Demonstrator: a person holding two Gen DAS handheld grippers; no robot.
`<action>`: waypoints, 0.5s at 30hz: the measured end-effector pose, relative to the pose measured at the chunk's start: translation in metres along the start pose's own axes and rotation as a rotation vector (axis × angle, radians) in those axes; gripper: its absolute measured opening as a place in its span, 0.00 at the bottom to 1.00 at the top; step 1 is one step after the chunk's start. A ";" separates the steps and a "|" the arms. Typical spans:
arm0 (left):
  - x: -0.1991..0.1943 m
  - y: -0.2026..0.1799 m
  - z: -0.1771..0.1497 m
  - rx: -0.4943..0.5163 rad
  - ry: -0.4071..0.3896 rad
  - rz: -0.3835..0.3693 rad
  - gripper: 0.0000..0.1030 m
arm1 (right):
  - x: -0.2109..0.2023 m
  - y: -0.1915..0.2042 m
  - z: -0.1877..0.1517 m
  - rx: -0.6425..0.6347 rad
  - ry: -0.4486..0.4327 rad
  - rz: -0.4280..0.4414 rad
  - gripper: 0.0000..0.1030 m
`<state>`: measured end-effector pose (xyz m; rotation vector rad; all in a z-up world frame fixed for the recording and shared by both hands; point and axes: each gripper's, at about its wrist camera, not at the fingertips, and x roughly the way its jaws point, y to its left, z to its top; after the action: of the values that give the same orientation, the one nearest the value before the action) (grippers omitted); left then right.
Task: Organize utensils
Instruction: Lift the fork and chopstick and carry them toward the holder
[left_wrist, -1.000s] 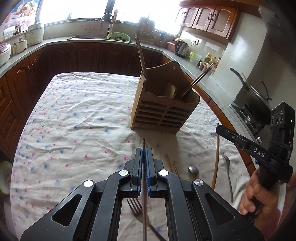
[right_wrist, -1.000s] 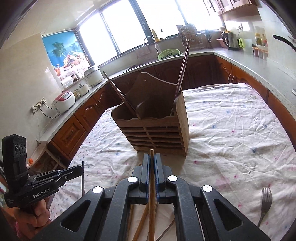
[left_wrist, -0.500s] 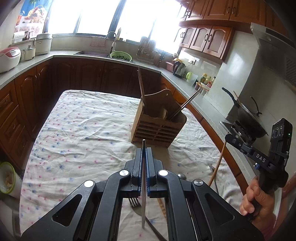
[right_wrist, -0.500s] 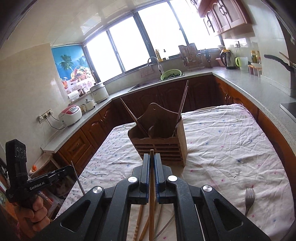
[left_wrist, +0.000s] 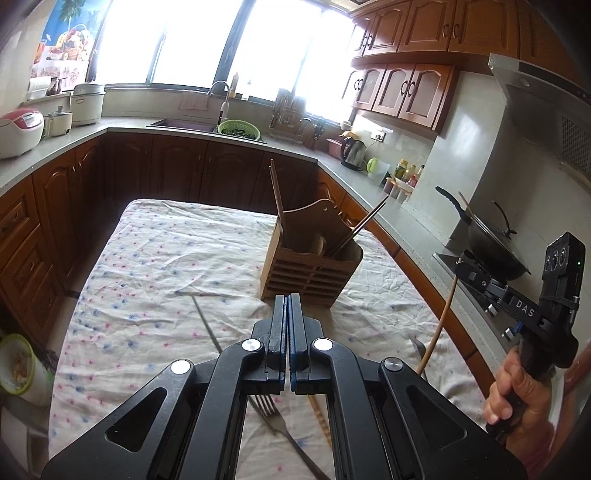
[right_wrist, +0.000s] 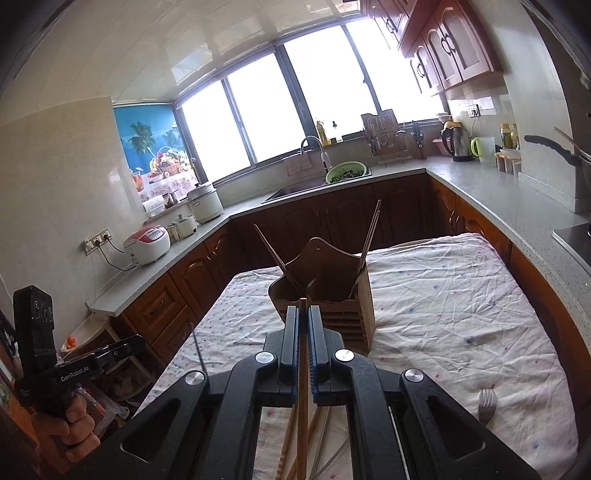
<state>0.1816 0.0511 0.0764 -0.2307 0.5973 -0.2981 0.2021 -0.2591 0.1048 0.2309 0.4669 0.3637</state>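
A wooden utensil holder (left_wrist: 310, 266) (right_wrist: 332, 295) stands upright on the table with several chopsticks leaning in it. My left gripper (left_wrist: 288, 301) is shut, raised above the table in front of the holder; nothing shows between its tips in its own view. In the right wrist view a thin metal rod (right_wrist: 199, 350) stands by its fingers, which are hard to make out there. My right gripper (right_wrist: 303, 312) is shut on a wooden chopstick (right_wrist: 303, 387), held high in front of the holder; the chopstick hangs below it in the left wrist view (left_wrist: 441, 317).
A fork (left_wrist: 273, 413), a wooden chopstick (left_wrist: 319, 410) and a metal rod (left_wrist: 207, 325) lie on the floral tablecloth (left_wrist: 155, 266). Another fork (right_wrist: 487, 404) lies at the right. More chopsticks (right_wrist: 291, 435) lie under the right gripper. Counters, a sink and a wok surround the table.
Both grippers have risen and drawn back from the holder, which looks smaller. The metal rod seen between the left fingers earlier no longer shows there. The right gripper still holds its chopstick.
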 end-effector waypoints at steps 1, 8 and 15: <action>0.002 0.003 -0.001 -0.007 0.006 0.006 0.00 | 0.001 0.000 0.000 0.000 0.000 0.001 0.04; 0.043 0.037 -0.011 -0.080 0.113 0.097 0.05 | 0.003 -0.004 0.000 0.025 0.002 0.018 0.04; 0.129 0.077 -0.033 -0.148 0.282 0.220 0.18 | 0.006 -0.006 -0.001 0.043 0.001 0.051 0.04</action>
<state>0.2794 0.0747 -0.0393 -0.2647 0.9177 -0.0733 0.2084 -0.2616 0.0998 0.2843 0.4710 0.4042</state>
